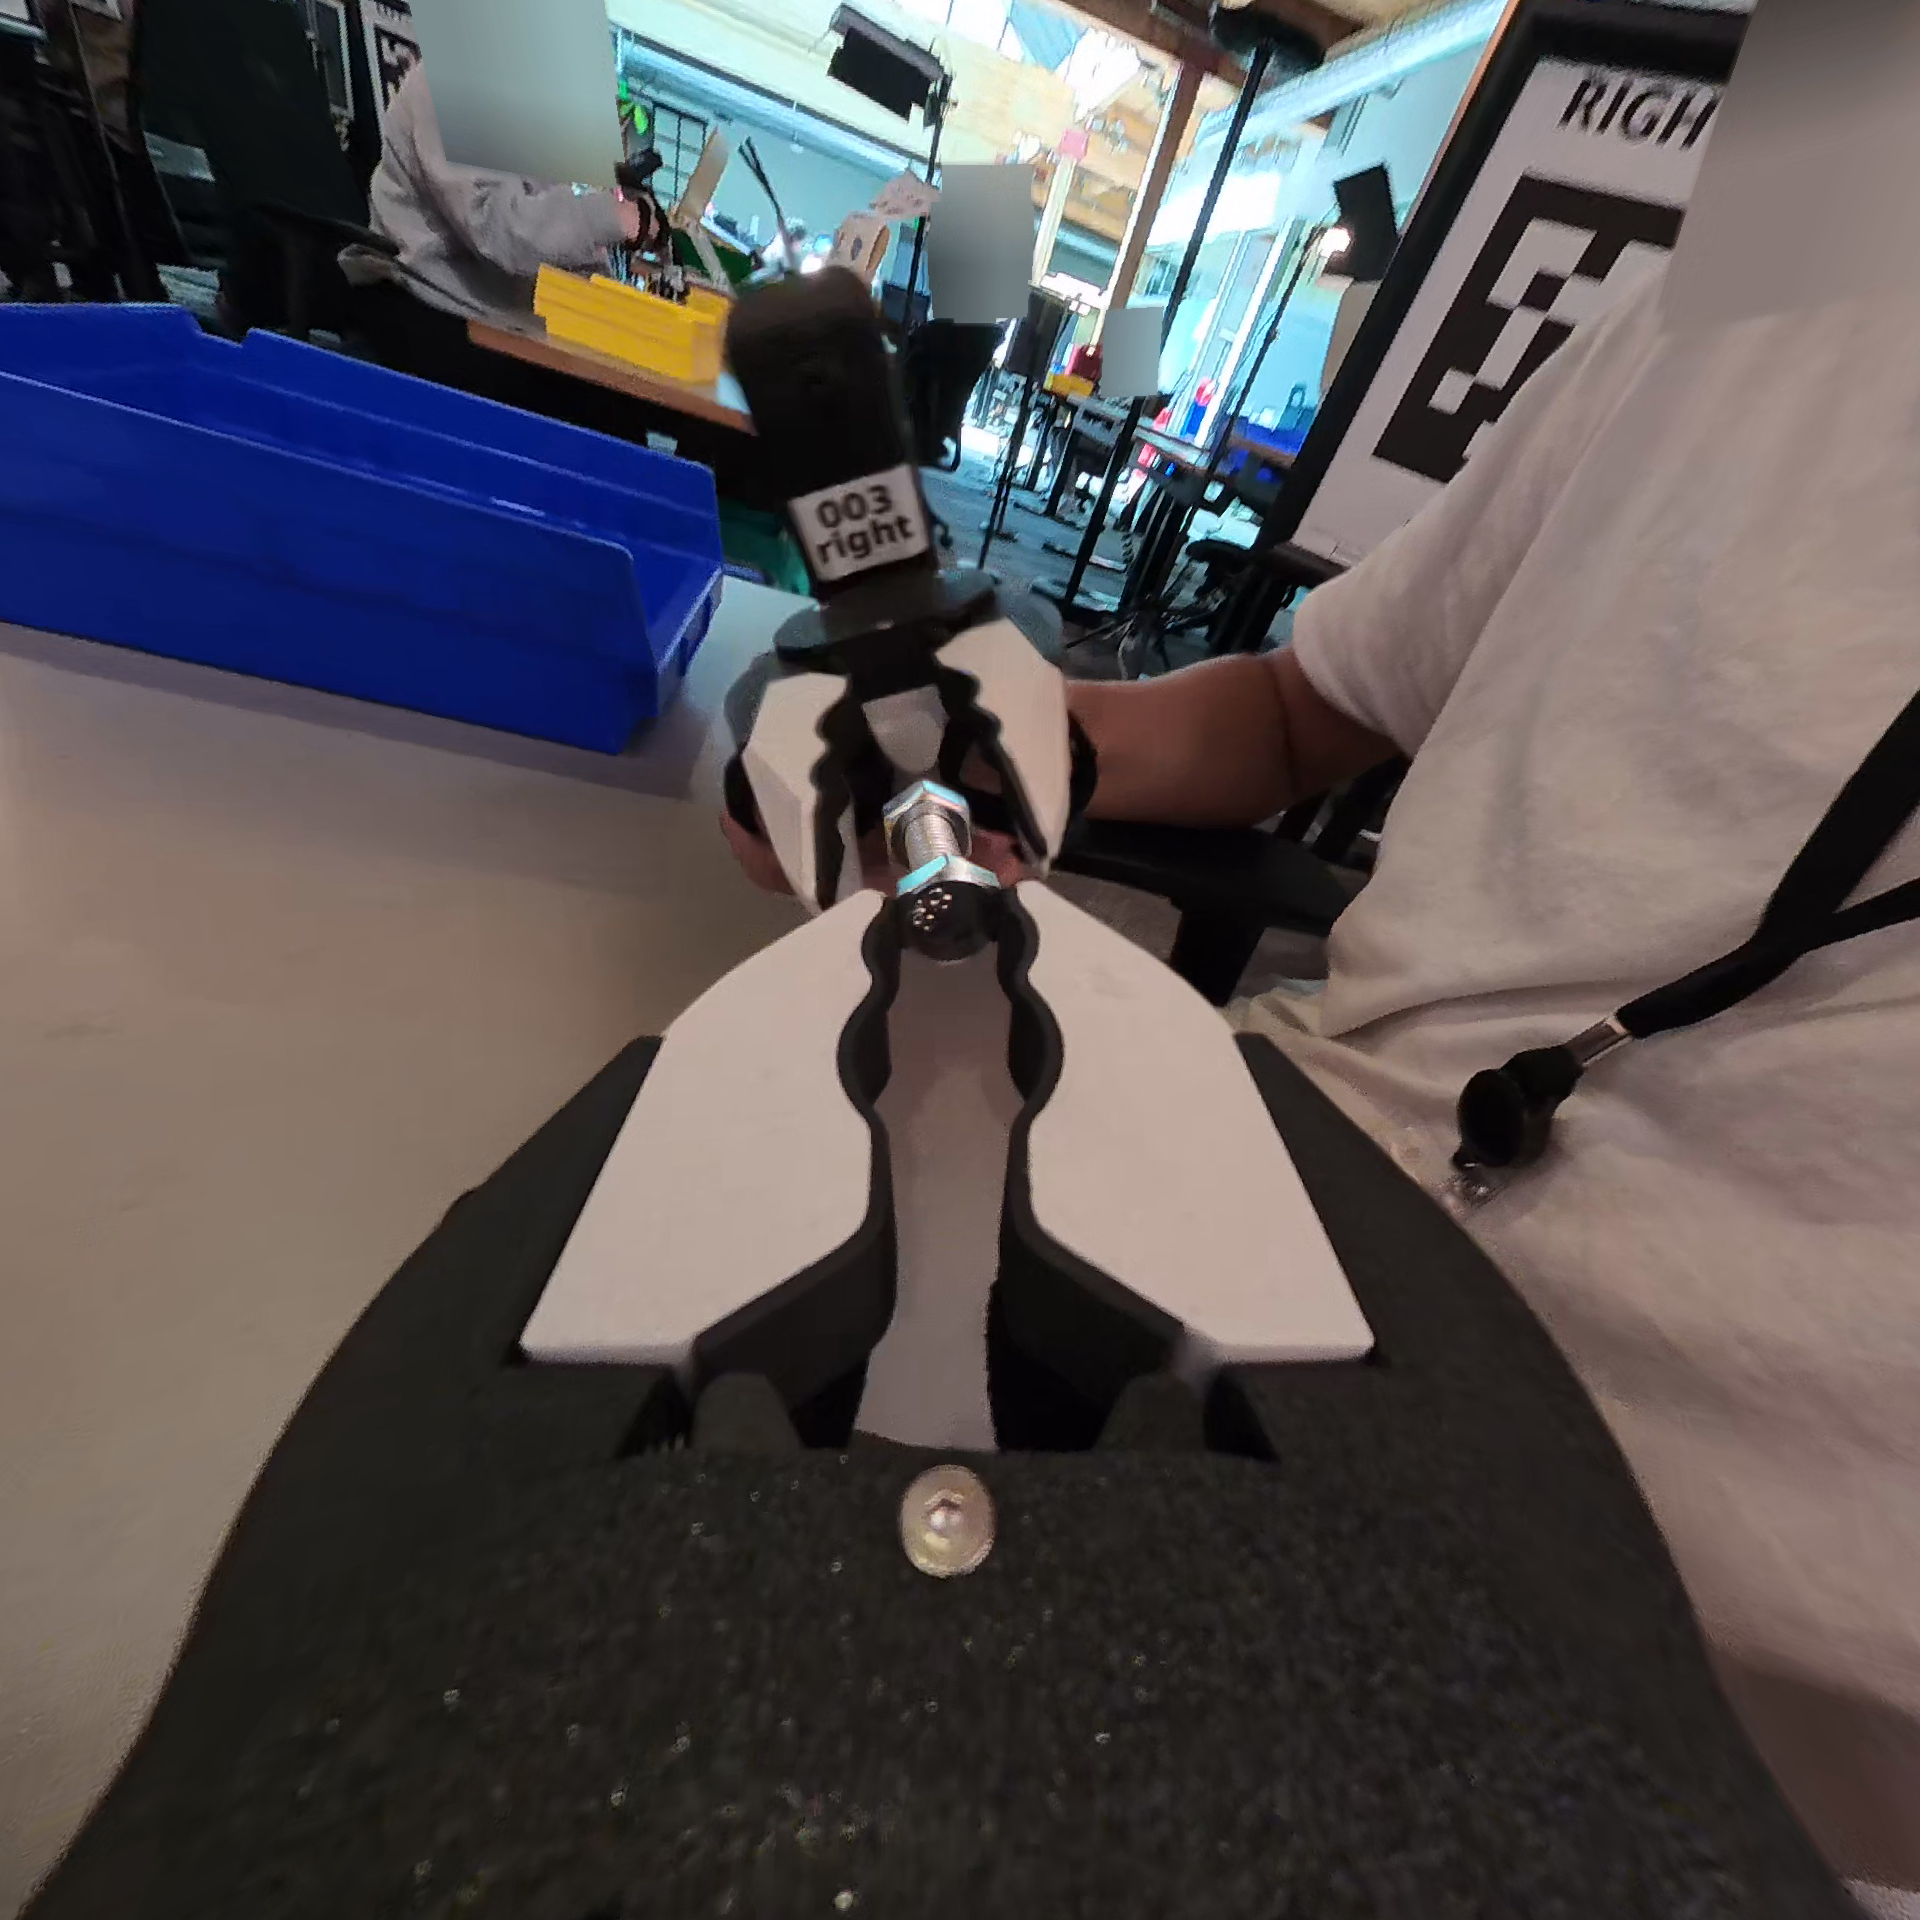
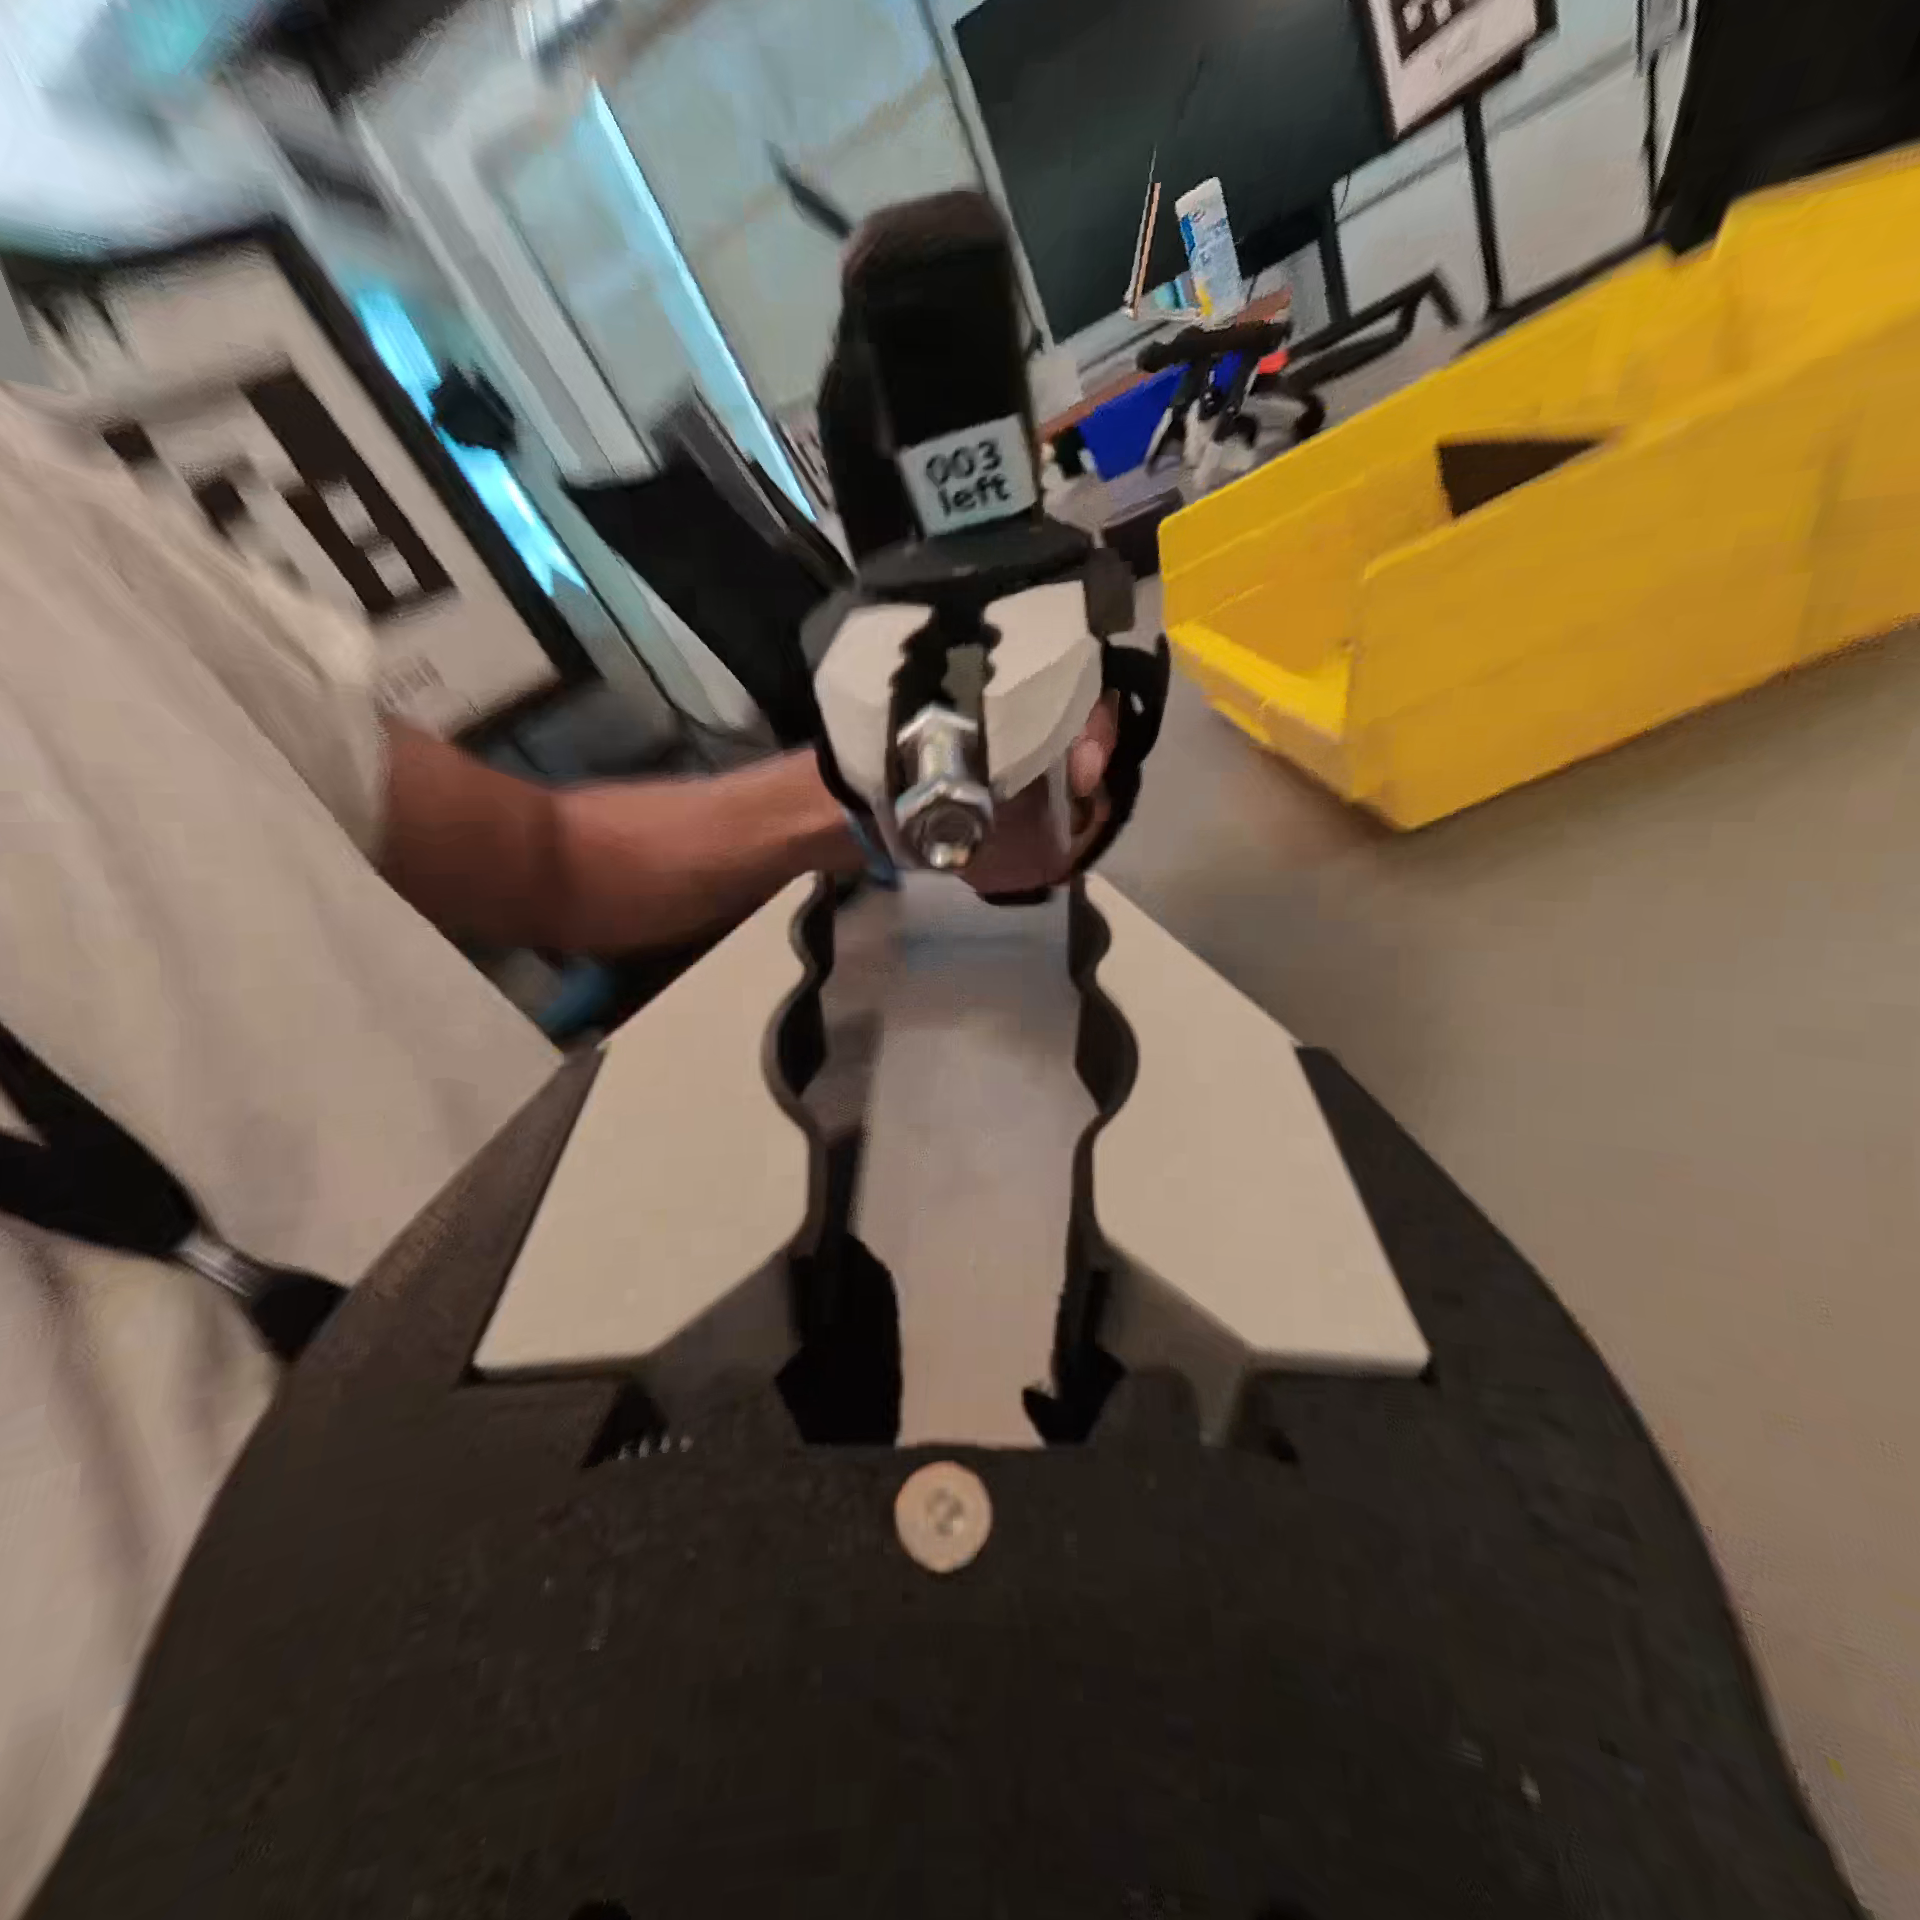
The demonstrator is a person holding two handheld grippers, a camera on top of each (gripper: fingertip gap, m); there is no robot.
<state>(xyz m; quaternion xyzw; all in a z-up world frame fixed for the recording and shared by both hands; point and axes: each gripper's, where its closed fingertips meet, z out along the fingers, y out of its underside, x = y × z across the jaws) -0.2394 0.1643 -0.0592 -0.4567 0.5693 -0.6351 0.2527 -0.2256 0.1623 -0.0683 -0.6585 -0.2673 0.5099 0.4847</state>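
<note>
My left gripper [image 1: 943,909] is shut on the dark round head of a silver bolt [image 1: 928,844] and holds it above the grey table [image 1: 260,987]. The bolt carries two hex nuts [image 1: 925,810] on its thread and points away at my right gripper [image 1: 914,790], which faces it with its jaws apart on either side of the far nut. In the right wrist view, which is blurred, my right gripper [image 2: 951,894] is open and empty. The bolt's threaded end [image 2: 943,847] sits just beyond its fingertips, held by the left gripper [image 2: 951,717].
A blue bin [image 1: 312,520] stands on the table at the left. A yellow bin [image 2: 1558,582] stands at the right. A person in a white T-shirt [image 1: 1610,831] with a black lanyard holds both grippers. Desks, stands and marker boards fill the background.
</note>
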